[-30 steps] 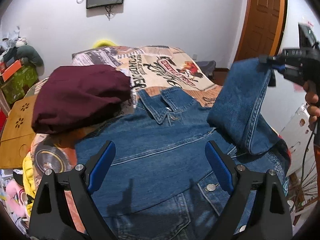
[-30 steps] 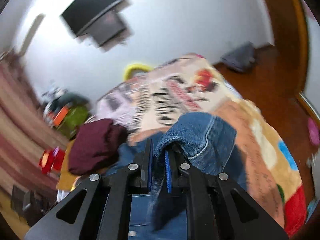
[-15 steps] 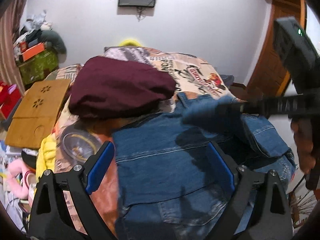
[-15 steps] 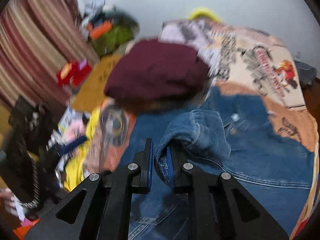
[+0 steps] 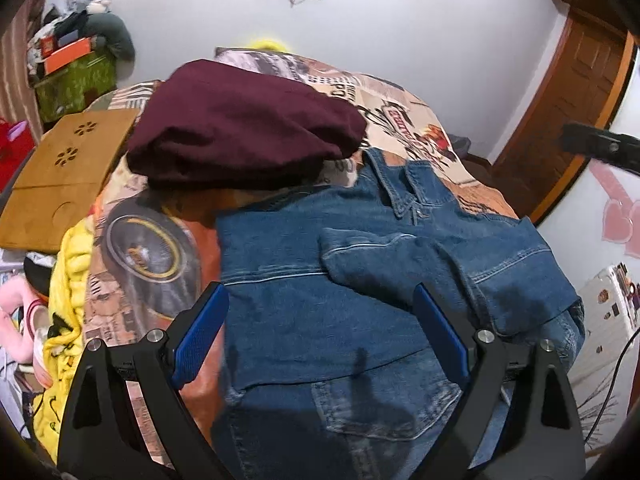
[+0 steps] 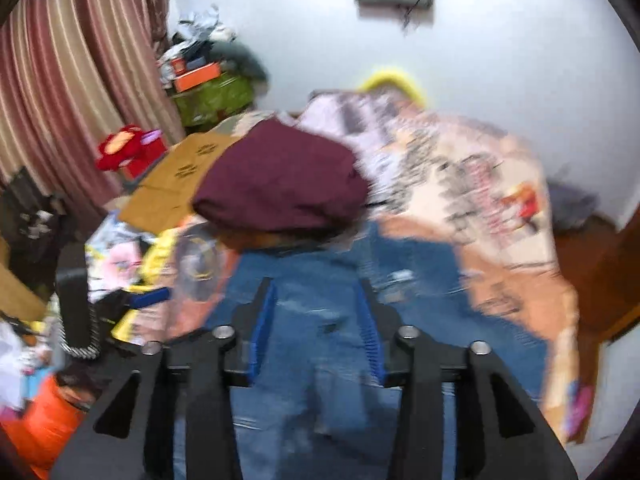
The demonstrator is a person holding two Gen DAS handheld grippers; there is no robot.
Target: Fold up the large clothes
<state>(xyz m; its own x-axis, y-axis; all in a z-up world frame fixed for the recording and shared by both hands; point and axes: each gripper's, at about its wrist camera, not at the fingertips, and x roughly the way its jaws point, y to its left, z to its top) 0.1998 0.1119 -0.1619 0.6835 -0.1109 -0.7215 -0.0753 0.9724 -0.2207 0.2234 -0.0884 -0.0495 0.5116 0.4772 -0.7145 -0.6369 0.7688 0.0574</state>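
A: Jacket [image 5: 352,320] first. Where is it seen?

B: It is laid flat on the bed [image 5: 420,120], collar at the far end. One sleeve [image 5: 400,264] is laid across the chest. A dark red bundle [image 5: 244,132] is seen just past the jacket's left shoulder.

A: What is on the left side?

B: The left gripper [image 5: 320,336] is held above the jacket's lower half. Its jaws are spread wide and nothing is held between them. A bare strip of bed is seen under its left pad. No left sleeve can be seen there.

A: What could go wrong on that side?

B: If the cloth is grabbed too deep, two layers could be pinched. Then the body would be dragged along, and the flat part would be bunched up. The red bundle could be bumped too.

A: And on the right?

B: The right gripper [image 6: 316,336] is being opened over the jacket. The picture is blurred, but no cloth is seen between the pads. It looks like nothing is gripped.

A: What could go wrong there?

B: The sleeve is only resting, and denim is stiff. It could spring back or slide off. If a pad catches it, the fold could be pulled open.
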